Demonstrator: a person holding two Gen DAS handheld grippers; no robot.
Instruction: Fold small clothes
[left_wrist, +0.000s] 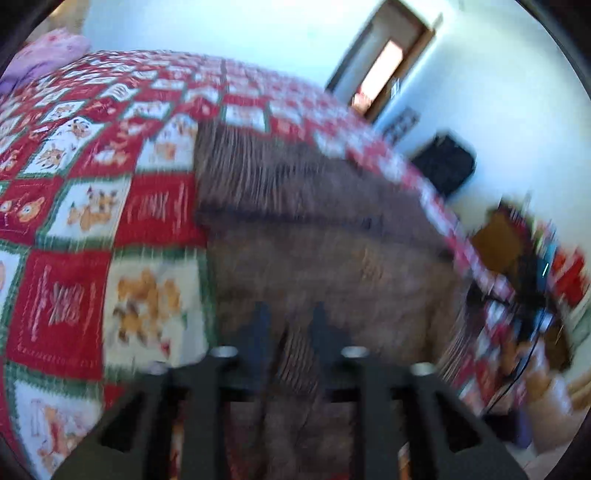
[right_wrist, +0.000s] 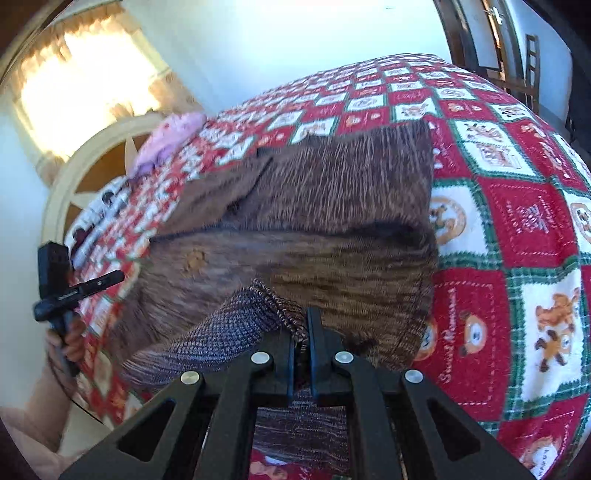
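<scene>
Right wrist view gives us the clearest look: one brown knitted garment (right_wrist: 332, 206) lies spread on the red, white and green patchwork quilt (right_wrist: 517, 229) of the bed, already creased across its middle. Our right gripper (right_wrist: 302, 332) is pinched tight on a ribbed edge of it, the knit bunching between the jaws. Our left gripper (left_wrist: 290, 321) is blurred; its jaws stand narrowly parted with a fold of the same knit between them, and we cannot tell whether the pads press on it. We judge the garment soft, light and floppy, likely to sag and stretch, so the firmer ribbed hems and corners are the best places to hold. We count one garment, two grippers, and one pink bundle (right_wrist: 170, 140) far up the bed
</scene>
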